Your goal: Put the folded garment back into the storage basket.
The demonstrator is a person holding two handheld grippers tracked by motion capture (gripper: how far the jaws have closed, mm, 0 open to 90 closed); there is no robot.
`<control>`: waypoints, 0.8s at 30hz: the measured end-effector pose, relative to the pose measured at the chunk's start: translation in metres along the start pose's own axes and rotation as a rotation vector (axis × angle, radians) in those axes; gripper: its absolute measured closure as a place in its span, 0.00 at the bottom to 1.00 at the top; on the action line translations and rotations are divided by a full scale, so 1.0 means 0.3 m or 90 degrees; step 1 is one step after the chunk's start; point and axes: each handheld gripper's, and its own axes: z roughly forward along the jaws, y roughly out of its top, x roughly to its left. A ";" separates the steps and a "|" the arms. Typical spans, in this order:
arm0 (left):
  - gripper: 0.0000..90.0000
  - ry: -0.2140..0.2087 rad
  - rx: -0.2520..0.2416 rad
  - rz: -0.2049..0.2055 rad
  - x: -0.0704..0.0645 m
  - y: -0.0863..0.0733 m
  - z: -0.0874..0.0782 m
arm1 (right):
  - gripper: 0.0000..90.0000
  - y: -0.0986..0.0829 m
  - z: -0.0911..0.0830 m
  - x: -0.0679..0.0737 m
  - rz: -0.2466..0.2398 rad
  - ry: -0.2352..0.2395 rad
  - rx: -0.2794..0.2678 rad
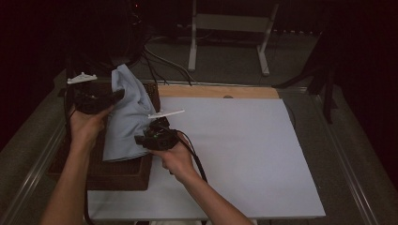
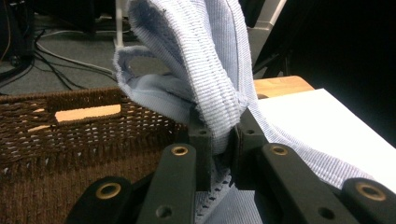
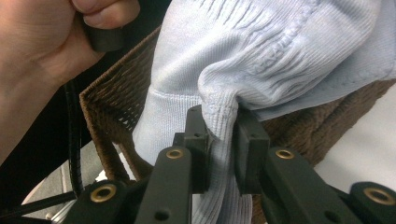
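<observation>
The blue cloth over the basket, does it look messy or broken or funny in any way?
Nothing looks torn or spilled. The blue cloth is just bunched and hanging half out of the brown woven basket, because the left hand-held gripper and right hand-held gripper each pinch a fold of it.

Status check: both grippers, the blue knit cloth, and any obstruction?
Left gripper and right gripper shut on blue knit cloth. Cloth lifted, draped over wicker basket. White board beside it bare.

Overhead view; gripper views share cloth (image 2: 205, 70)
</observation>
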 end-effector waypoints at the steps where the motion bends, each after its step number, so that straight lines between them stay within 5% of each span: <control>1: 0.92 0.001 0.001 0.001 0.002 -0.002 -0.001 | 0.87 -0.002 0.004 0.002 0.000 0.000 -0.001; 24: 0.92 0.008 0.002 -0.015 0.056 -0.048 -0.021 | 0.87 -0.011 0.089 0.048 -0.011 -0.004 0.019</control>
